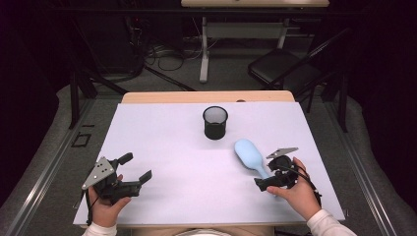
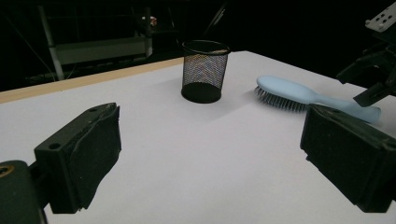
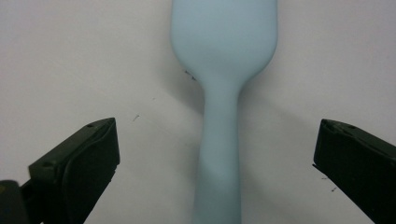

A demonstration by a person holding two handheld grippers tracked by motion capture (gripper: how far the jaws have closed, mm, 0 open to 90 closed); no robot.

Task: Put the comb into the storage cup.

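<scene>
The left hand-held gripper [image 1: 136,168] sits at the near left of the white surface [image 1: 172,147], jaws spread wide and holding nothing. The right hand-held gripper [image 1: 268,179], at the near right, is released too, its jaws standing apart on either side of the handle of a light blue hairbrush [image 3: 223,93] without touching it. The hairbrush [image 1: 250,155] lies flat, bristles down. A black mesh cup [image 1: 215,122] stands upright beyond it, well apart.

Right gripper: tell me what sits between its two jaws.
The light blue hairbrush: its handle runs up the middle of the open right gripper, touching neither jaw, clear in the right gripper view.
</scene>
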